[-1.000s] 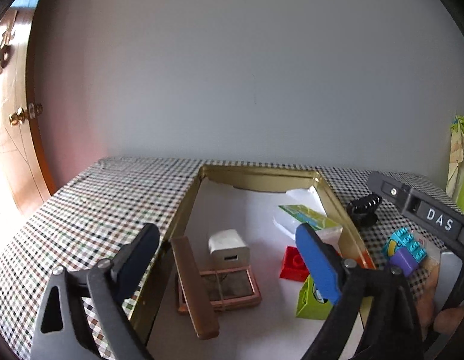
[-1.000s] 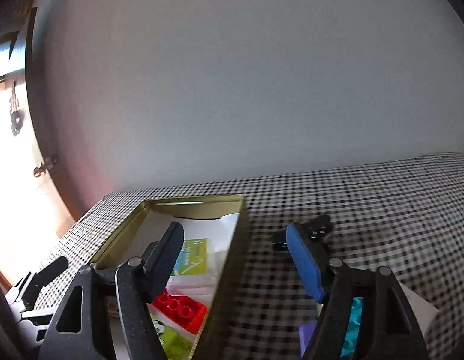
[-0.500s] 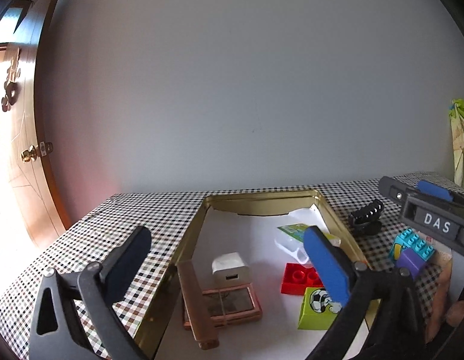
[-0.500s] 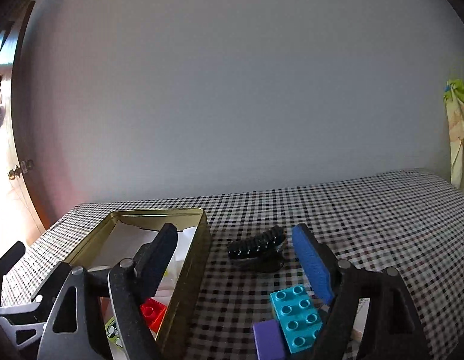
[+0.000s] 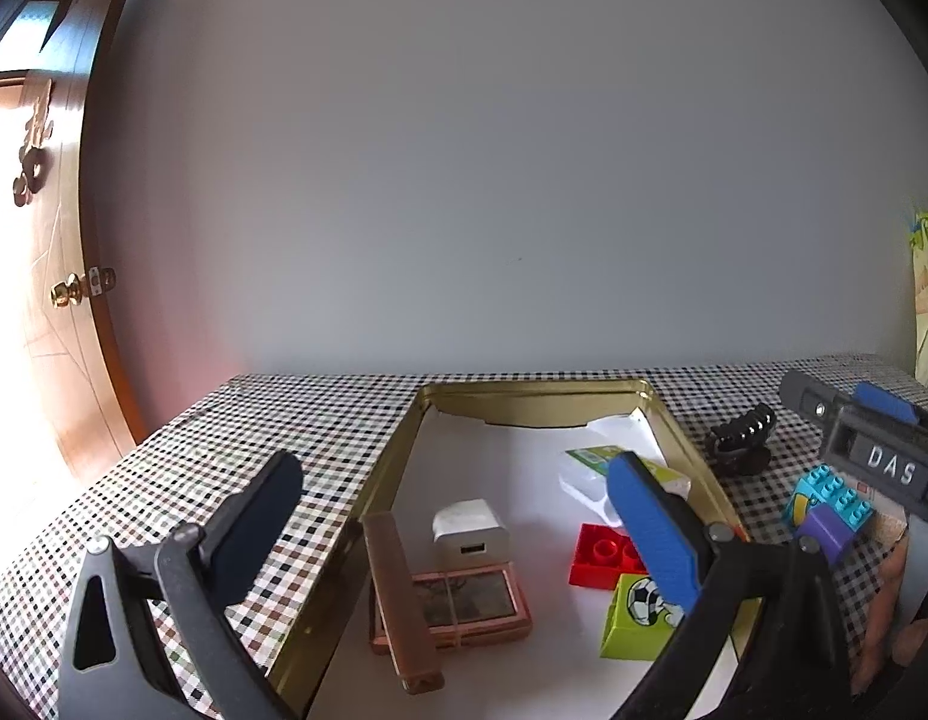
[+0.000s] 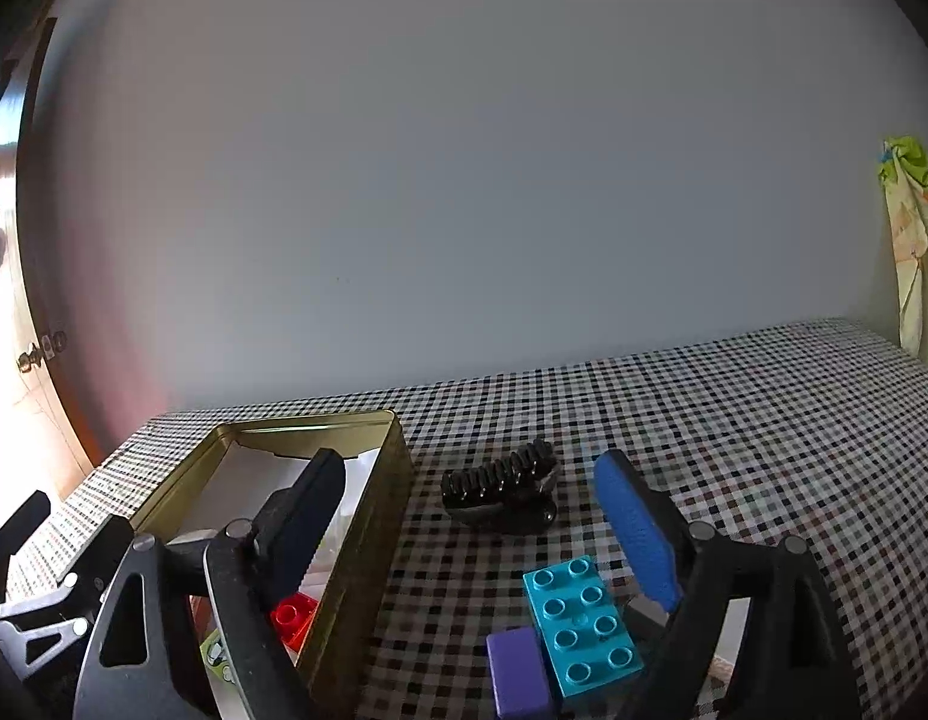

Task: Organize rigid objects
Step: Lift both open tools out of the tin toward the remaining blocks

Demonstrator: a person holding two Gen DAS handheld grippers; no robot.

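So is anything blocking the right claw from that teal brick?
Nothing visible. The right gripper is open, and the teal brick lies on the cloth between its fingers, with a purple block attached to its left side.

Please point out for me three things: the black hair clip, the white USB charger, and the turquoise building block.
black hair clip (image 6: pixel 500 495), right wrist view, on its toothed body.
white USB charger (image 5: pixel 469 530), left wrist view, on its top face above the port.
turquoise building block (image 6: pixel 581 624), right wrist view, on its studded top.

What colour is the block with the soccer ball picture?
Lime green block, lying inside the gold tin; it shows best in the left wrist view.
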